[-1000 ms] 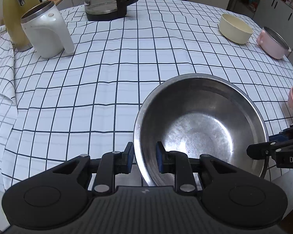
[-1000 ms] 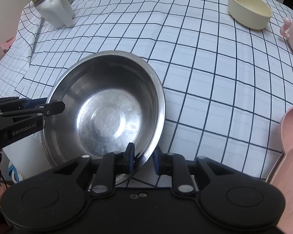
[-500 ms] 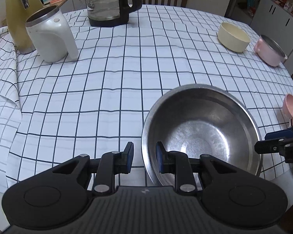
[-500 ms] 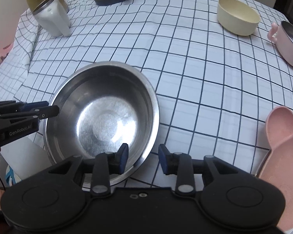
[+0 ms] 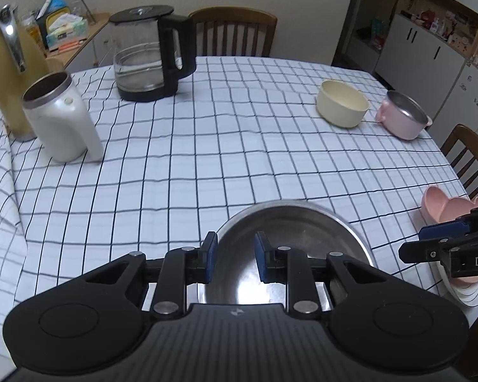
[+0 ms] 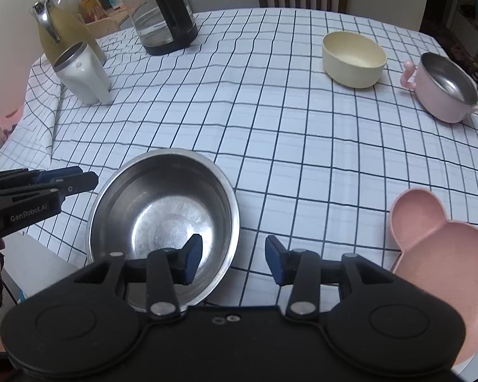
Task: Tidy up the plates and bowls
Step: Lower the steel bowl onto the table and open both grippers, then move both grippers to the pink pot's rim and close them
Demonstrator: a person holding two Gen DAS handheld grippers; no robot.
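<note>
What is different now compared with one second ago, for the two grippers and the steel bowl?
Both grippers let go of the steel bowl. The left gripper and the right gripper each held its rim a second ago; now both are open and drawn back, and the bowl rests on the checked tablecloth. The cream bowl, the pink pot and the pink plate stayed in place.

We had two fisheye views, one on each gripper, both held near the table's front edge and looking down and forward across the checked tablecloth (image 5: 207, 159) toward the far chair (image 5: 232, 31). The left view sat behind the steel bowl (image 5: 290, 245); the right view looked from that bowl's right. Both shared the steel bowl (image 6: 162, 219), the kettle (image 5: 149, 54), the cream bowl (image 6: 353, 59) and the pink pot (image 6: 443, 86).
</note>
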